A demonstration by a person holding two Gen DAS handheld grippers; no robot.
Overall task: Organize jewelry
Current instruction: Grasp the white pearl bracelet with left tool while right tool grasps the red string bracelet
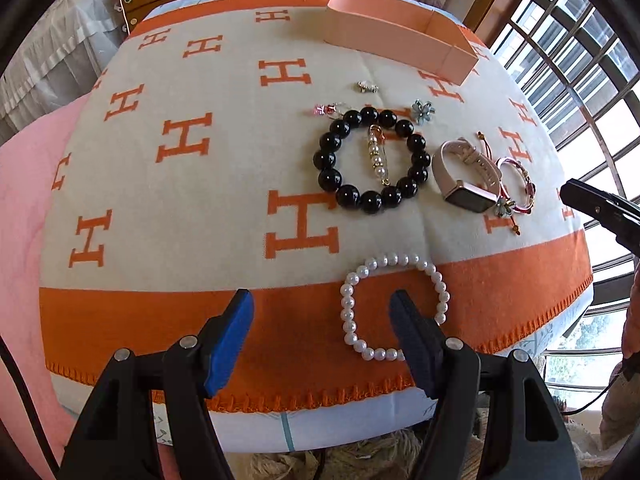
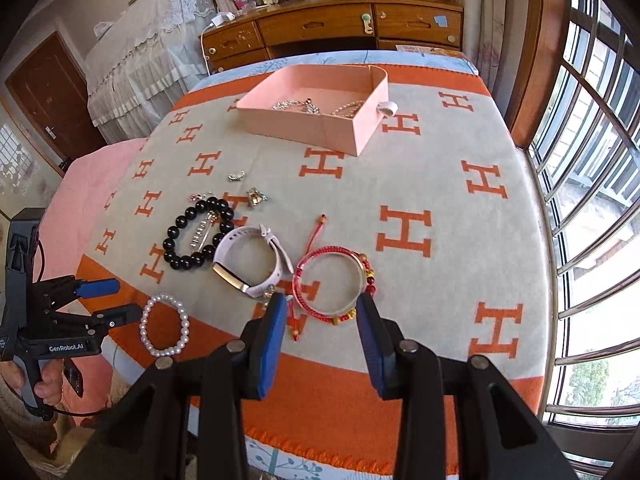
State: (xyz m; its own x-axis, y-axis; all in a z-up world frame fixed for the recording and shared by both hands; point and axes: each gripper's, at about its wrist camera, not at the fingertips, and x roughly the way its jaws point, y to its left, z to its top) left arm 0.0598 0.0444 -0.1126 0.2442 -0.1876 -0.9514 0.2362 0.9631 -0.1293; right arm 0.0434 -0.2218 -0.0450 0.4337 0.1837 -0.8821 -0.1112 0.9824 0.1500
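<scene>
Hovering near: left gripper [image 1: 322, 316] spread wide beside white pearl bracelet [image 1: 394, 306], right gripper [image 2: 322, 316] parted before red woven cord bangle [image 2: 332, 284], probably bound for far pink cardboard box [image 2: 320, 124].

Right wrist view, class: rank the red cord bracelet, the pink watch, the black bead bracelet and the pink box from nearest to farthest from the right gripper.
From the right gripper:
1. Red cord bracelet, just ahead between the fingers.
2. Pink watch, ahead left.
3. Black bead bracelet, farther left.
4. Pink box, at the far end of the blanket.
</scene>
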